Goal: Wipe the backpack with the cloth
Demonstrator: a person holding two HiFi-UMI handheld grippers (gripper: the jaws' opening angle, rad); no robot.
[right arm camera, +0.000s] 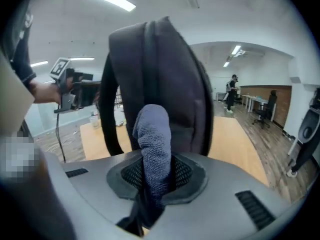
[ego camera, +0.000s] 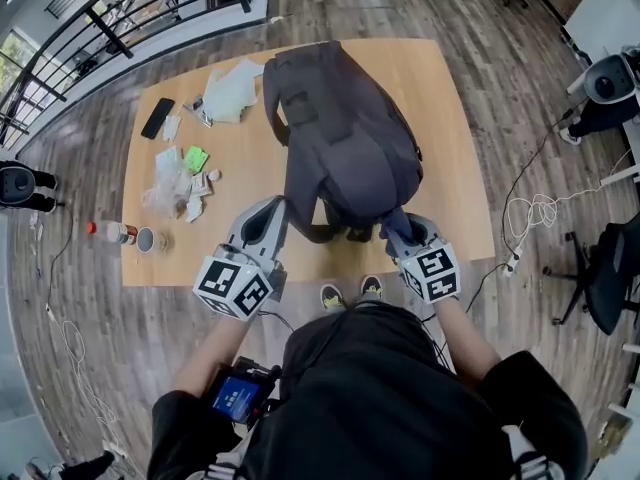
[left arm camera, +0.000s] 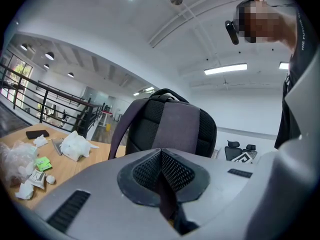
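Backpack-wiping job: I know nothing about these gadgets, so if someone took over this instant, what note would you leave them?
The backpack stands upright on the wooden table.
The left hand-held gripper is shut, pinching a thin dark strap, apparently the backpack's own, which steadies it.
The right hand-held gripper is shut on the blue-grey cloth, which sticks out toward the backpack's side. Whether it touches cannot be told.
Done: both grips are set. How much has been wiped cannot be told.
Left: rub the cloth over the backpack's surfaces with the strap held.
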